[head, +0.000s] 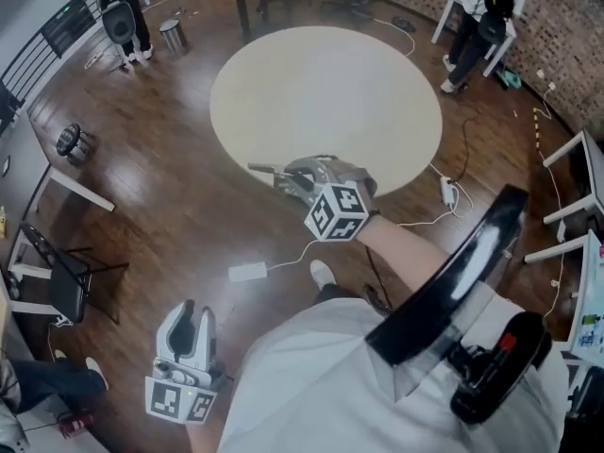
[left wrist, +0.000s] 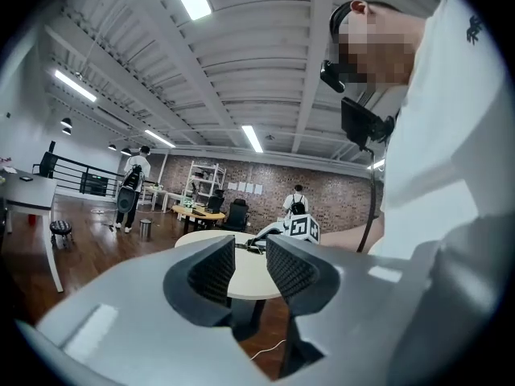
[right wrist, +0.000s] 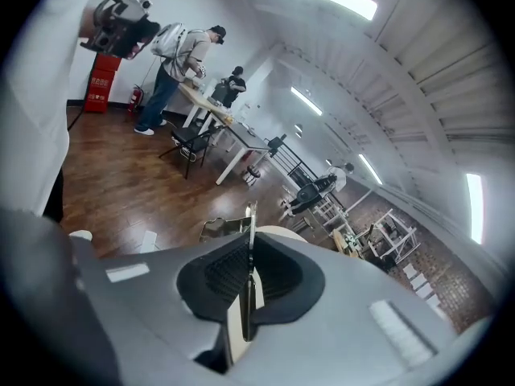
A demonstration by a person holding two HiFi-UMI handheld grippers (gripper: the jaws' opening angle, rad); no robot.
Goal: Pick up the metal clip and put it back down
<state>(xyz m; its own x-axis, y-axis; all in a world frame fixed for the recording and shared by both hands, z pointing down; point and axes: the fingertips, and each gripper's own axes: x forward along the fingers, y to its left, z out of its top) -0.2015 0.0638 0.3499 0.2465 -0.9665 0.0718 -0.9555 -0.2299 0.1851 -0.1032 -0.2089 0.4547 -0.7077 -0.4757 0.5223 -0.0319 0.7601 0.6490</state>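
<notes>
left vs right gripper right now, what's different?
1. Fingers: on the left gripper they stand apart with nothing between them; on the right gripper they are shut on the metal clip.
2. Place: the left gripper hangs low over the floor; the right gripper is held out over the near edge of the round table.
Shared: the same two-finger build.

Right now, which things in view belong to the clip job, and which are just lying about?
Job: metal clip, clamped in the right tool; round table.
Lying about: left tool, open and empty; white adapter on the floor; black stool.
</notes>
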